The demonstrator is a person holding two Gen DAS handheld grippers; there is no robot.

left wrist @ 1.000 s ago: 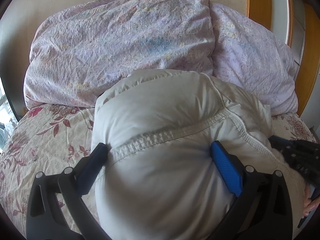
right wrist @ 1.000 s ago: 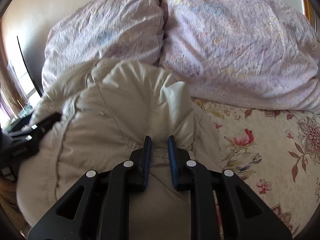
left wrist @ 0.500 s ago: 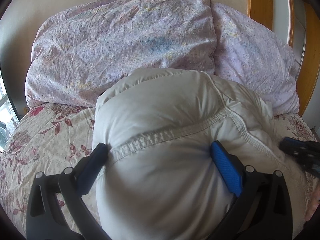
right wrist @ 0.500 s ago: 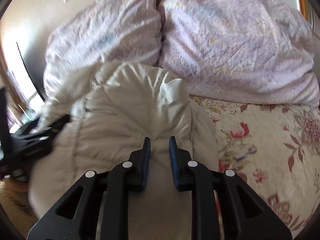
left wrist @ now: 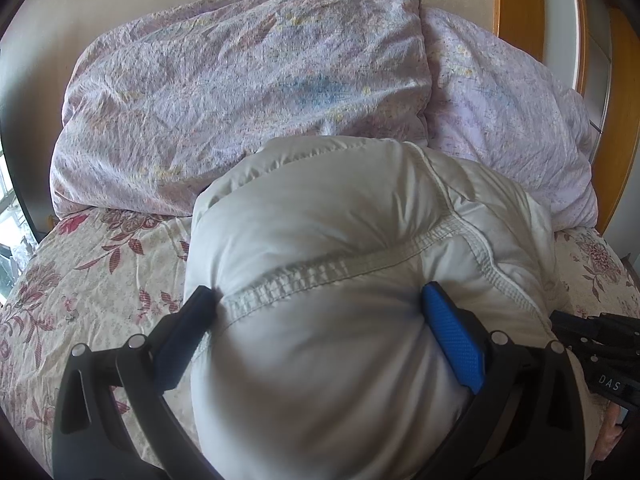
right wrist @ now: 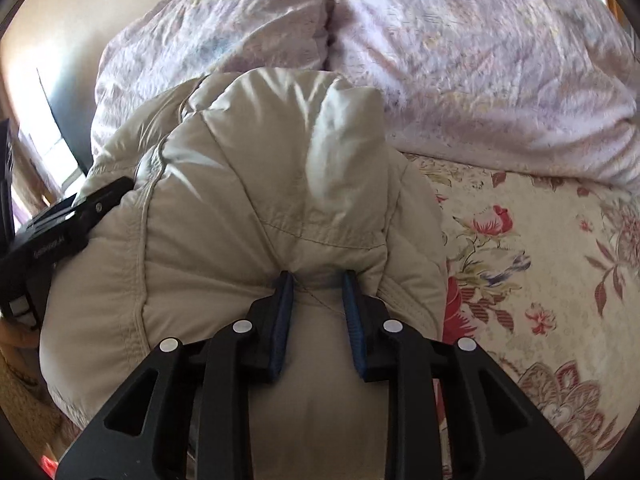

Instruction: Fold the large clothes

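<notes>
A puffy off-white down jacket (left wrist: 340, 208) lies bundled on the bed, its far end against the pillows. My left gripper (left wrist: 316, 290) is spread wide around the thick bundle, and both pads dent its sides, so it is shut on the jacket. In the right wrist view the jacket (right wrist: 260, 160) looks beige. My right gripper (right wrist: 316, 276) pinches a fold of it between narrow-set blue pads, and the cloth puckers at their tips. The right gripper's black body (left wrist: 592, 344) shows at the left view's right edge. The left gripper (right wrist: 60, 220) shows at the right view's left edge.
Two lilac pillows (left wrist: 240, 80) (left wrist: 500, 112) lean against the wall behind the jacket. A floral bedspread (right wrist: 540, 280) covers the bed on both sides. A wooden headboard post (left wrist: 516, 0) stands at the back right, and a bright window (right wrist: 52, 152) is at the left.
The right gripper's pads stand a little wider apart than a second ago, with the fold still between them, and it has shifted slightly along the jacket. The left gripper has kept still.
</notes>
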